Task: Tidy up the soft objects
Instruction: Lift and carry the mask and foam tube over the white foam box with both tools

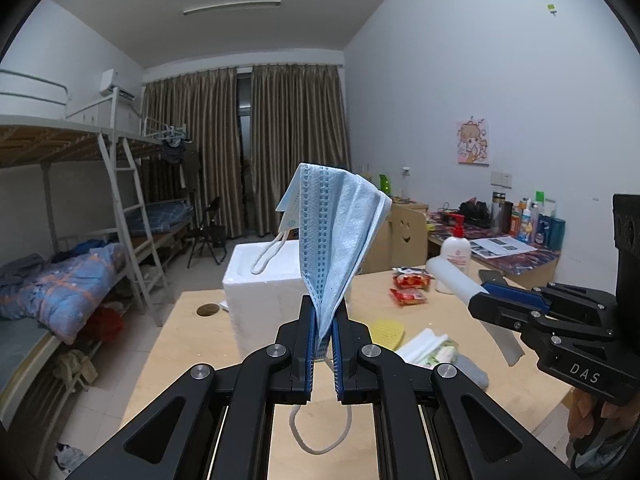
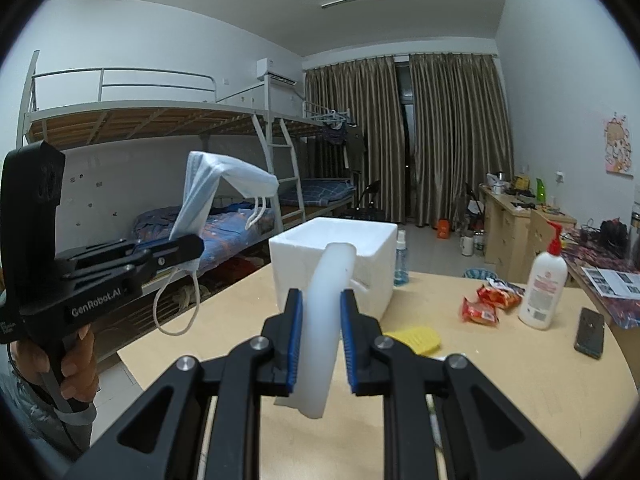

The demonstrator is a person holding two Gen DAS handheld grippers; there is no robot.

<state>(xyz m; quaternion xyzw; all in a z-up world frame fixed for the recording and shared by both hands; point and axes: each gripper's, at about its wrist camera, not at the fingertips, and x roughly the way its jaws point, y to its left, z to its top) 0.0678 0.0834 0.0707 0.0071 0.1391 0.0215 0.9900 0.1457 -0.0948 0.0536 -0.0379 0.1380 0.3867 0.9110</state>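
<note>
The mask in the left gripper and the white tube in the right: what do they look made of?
Mask: thin pleated non-woven fabric, matte blue, limp, with white cord ear loops. Tube: probably soft foam, matte white, thick, slightly bent between the right gripper pads. The left gripper pinches the mask.

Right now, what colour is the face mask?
Light blue face mask, clearest in the left wrist view.

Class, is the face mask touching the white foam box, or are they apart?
Apart. The right wrist view shows the mask held up in the left gripper, with open room background between it and the foam box.
</note>
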